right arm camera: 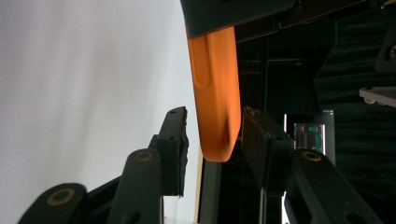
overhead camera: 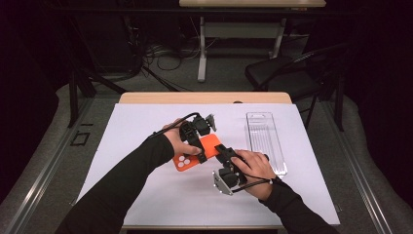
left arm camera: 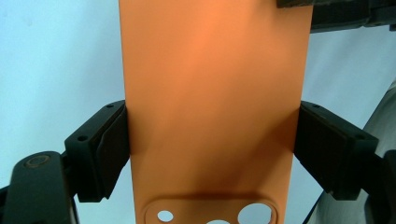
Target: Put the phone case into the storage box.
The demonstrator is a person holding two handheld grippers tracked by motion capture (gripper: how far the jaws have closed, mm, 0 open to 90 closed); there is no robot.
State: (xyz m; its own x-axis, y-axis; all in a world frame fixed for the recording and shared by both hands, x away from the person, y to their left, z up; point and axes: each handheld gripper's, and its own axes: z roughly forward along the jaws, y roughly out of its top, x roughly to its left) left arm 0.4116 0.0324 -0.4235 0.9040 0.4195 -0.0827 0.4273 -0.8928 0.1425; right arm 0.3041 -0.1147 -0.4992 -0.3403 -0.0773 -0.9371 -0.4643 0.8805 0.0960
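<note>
An orange phone case (overhead camera: 187,161), its camera holes toward the near left, is held above the white mat. My left gripper (overhead camera: 198,144) is shut on it across its width. In the left gripper view both pads (left arm camera: 112,149) press the long edges of the case (left arm camera: 215,74). My right gripper (overhead camera: 223,152) comes in from the right at the case's other end. In the right gripper view the rounded end of the case (right arm camera: 215,93) stands between the jaws of my right gripper (right arm camera: 215,135). The right pad sits close against it and a small gap shows at the left pad (right arm camera: 180,140).
A clear plastic tray (overhead camera: 265,141) lies lengthwise on the right part of the white mat (overhead camera: 141,126). The mat covers a wooden table whose far edge (overhead camera: 204,97) shows. A black chair (overhead camera: 287,73) and cables stand beyond the table.
</note>
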